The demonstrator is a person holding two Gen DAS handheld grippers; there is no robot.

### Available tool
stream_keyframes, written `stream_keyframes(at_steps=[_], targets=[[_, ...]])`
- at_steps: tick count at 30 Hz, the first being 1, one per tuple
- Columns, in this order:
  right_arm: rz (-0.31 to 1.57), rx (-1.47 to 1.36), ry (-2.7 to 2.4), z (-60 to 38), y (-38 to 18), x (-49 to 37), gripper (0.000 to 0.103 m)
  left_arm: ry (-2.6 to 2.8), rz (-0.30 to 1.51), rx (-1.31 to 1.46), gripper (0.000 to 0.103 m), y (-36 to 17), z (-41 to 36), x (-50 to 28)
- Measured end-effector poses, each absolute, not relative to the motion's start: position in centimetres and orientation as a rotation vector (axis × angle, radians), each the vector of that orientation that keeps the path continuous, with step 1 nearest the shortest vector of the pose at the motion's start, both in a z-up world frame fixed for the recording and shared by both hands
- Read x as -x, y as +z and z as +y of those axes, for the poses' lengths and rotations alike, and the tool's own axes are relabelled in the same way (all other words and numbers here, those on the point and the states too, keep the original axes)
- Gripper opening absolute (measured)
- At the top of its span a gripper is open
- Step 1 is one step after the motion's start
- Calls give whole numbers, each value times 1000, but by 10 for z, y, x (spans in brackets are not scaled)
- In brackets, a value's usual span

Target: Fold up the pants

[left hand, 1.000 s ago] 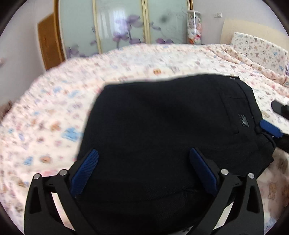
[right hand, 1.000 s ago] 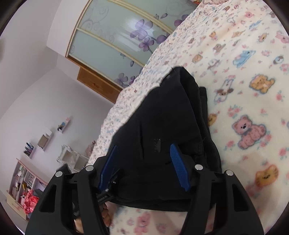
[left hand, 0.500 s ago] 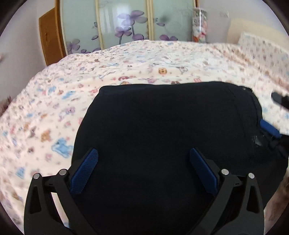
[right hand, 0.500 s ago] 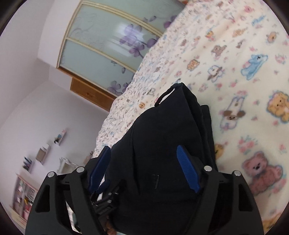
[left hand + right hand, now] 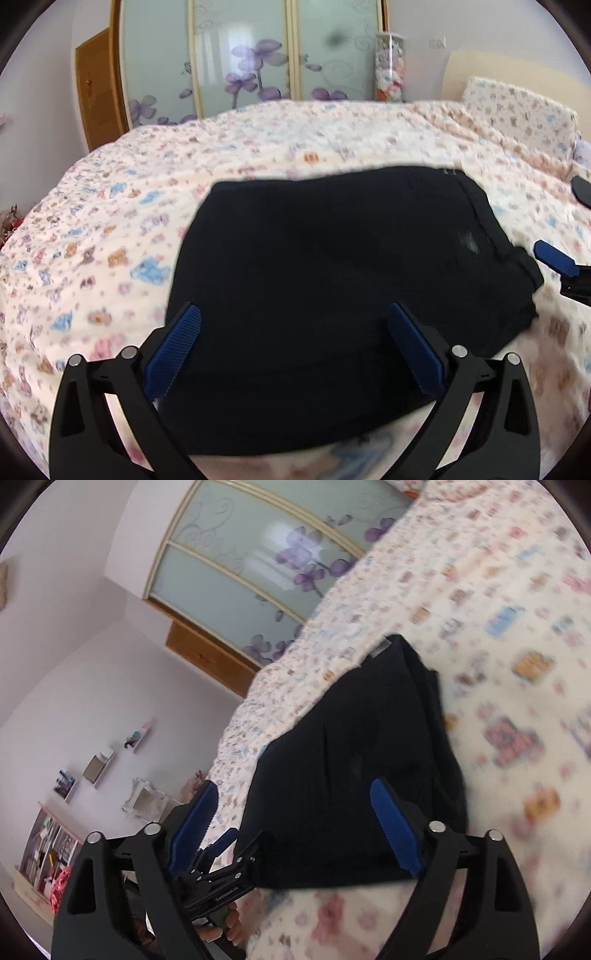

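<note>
Right hand-held gripper [image 5: 291,812] jaws opening wider off folded black pants [image 5: 332,295], left hand-held gripper [image 5: 291,332] apart, patterned bedspread [image 5: 110,229] around

Bright daylight, motion blur on bedspread [image 5: 295,147], fisheye-dark corners.

Folded black pants [image 5: 354,760] on patterned bedspread [image 5: 498,590]

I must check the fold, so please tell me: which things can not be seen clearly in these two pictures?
- Pants, left wrist view: near edge hidden behind the left gripper; layers beneath not visible.
- Right gripper, left wrist view: cut off by the right edge.
- Bedspread print, right wrist view: blurred.
- Shelves, right wrist view: contents too small to tell.
</note>
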State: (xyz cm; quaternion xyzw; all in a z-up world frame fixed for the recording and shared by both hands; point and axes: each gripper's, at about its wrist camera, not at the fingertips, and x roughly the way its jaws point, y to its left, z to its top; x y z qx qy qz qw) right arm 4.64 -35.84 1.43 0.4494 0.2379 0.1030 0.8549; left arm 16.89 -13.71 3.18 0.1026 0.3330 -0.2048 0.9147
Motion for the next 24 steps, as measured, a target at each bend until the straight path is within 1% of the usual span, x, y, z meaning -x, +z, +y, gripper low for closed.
stream_keyframes(at_steps=[3, 10, 13, 15, 16, 17, 18, 19, 21, 24], targets=[[553, -941, 205, -356, -6, -52, 90, -427, 736, -176, 101, 19, -135, -177], [478, -919, 234, -355, -16, -45, 90, -456, 728, -124, 101, 12, -128, -178], [476, -955, 235, -359, -11, -43, 90, -432, 695, -148, 101, 23, -127, -168], [436, -972, 260, -361, 0, -36, 90, -429, 637, -138, 101, 34, -119, -157], [411, -971, 301, -360, 5, -34, 92, -440, 608, -125, 101, 39, -114, -151], [430, -956, 285, -357, 4, -35, 97, -445, 594, -115, 101, 42, -110, -148], [476, -951, 259, -355, -1, -39, 97, -435, 610, -114, 101, 41, -109, -150], [524, -955, 241, -353, -14, -45, 96, -413, 665, -117, 101, 35, -109, -157], [502, -976, 250, -355, -25, -41, 96, -401, 740, -112, 101, 25, -108, -166], [530, -1016, 238, -361, -18, -38, 96, -375, 713, -99, 101, 33, -102, -156]])
